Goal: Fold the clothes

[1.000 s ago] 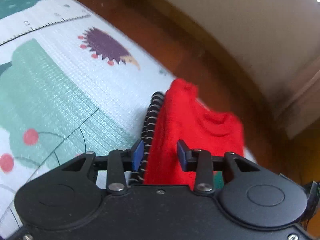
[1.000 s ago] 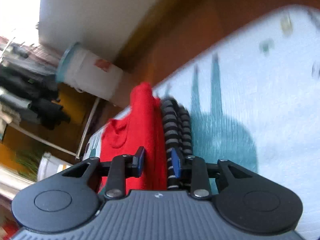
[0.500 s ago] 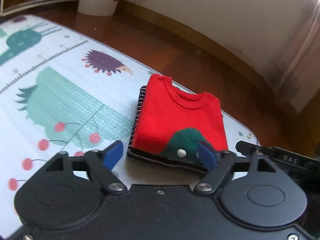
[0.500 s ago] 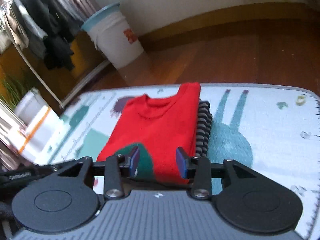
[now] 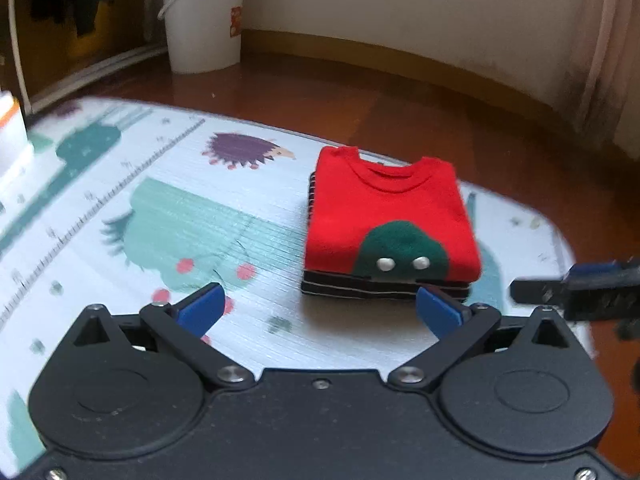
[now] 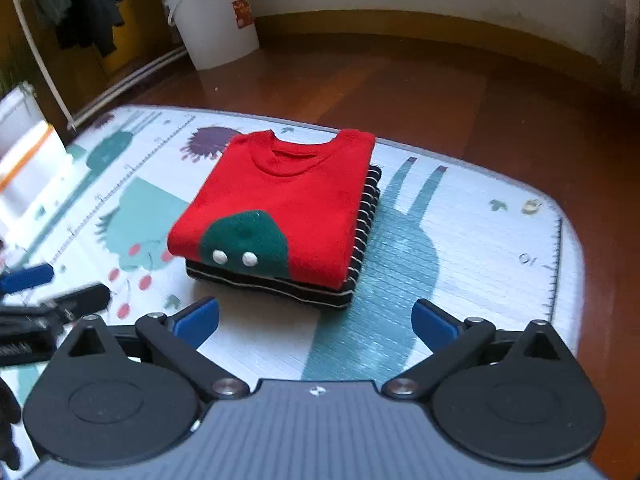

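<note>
**Both grippers let go, folded stack sits on the mat**

Left gripper point(image 5: 318, 310): jaws spread wide, just been opening, nothing between the blue pads point(image 5: 202, 312). It points down at the mat, short of the stack's near edge.

Right gripper point(image 6: 316, 320): same story, jaws wide apart, just been opening, empty. Near edge of the stack lies just beyond its fingertips, no contact.

Red sweater point(image 6: 288, 200) is folded into a neat rectangle, collar at the far end, green patch with two white buttons point(image 6: 244, 242) at the near edge. It lies flat on top of a folded black-and-white striped garment point(image 6: 362, 224), whose edges show along the near side and the right side in the right wrist view, and along the left and near sides in the left wrist view.

The stack rests on a printed play mat point(image 6: 460, 248) with a hedgehog point(image 5: 250, 150), ruler markings and teal shapes, near the mat's far edge. Mat lies on a brown wood floor point(image 6: 400, 88).

Background: white bucket point(image 6: 210, 16) by the wall, dark clothes hanging point(image 6: 80, 8) on the left.

In each wrist view the other gripper shows at the frame edge, blurred.
</note>
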{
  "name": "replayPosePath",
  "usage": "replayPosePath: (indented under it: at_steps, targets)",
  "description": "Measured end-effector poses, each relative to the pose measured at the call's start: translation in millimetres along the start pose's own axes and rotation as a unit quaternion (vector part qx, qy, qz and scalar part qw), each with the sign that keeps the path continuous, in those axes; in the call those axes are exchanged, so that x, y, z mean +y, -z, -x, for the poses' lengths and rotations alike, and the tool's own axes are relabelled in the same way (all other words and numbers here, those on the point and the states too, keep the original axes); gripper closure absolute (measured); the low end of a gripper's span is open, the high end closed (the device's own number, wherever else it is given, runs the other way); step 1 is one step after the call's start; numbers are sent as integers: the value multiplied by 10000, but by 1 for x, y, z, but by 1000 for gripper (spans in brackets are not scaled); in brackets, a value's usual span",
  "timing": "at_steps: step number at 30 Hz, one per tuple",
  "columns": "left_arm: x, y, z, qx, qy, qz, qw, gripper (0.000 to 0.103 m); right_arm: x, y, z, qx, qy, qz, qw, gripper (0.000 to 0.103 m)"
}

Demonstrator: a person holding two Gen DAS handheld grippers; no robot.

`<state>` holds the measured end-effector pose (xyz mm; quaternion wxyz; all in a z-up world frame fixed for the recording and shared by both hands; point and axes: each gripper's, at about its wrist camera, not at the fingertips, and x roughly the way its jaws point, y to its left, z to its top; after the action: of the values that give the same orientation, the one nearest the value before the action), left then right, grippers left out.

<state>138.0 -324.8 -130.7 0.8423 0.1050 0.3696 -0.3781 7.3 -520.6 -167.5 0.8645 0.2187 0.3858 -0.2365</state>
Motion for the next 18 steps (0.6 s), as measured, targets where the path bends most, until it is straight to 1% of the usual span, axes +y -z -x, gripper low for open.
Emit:
replayPosePath:
  at_steps: [1, 5, 6, 9, 11, 18]
  targets:
    - [2, -1, 2, 28, 80, 70, 9999, 0, 2, 0, 1, 23, 39, 40, 10000, 1]
    - [5, -1, 10, 109, 71, 161, 9998, 0, 8, -1, 5, 35, 137, 45, 9999, 1]
    - [6, -1, 11, 153, 142, 229, 9995, 0, 11, -1, 5, 43, 145, 55, 9999, 1]
    - [10, -1, 17, 125, 316, 440, 9985, 0, 18, 1, 7, 69, 128, 171, 9997, 1]
    - [8, -1, 21, 107, 270, 394, 9988, 0, 22, 2, 8, 59, 156, 268, 9995, 1]
    - [3, 1, 24, 106, 251, 277, 9992, 0, 20, 8, 11, 112, 235, 247, 9994, 1]
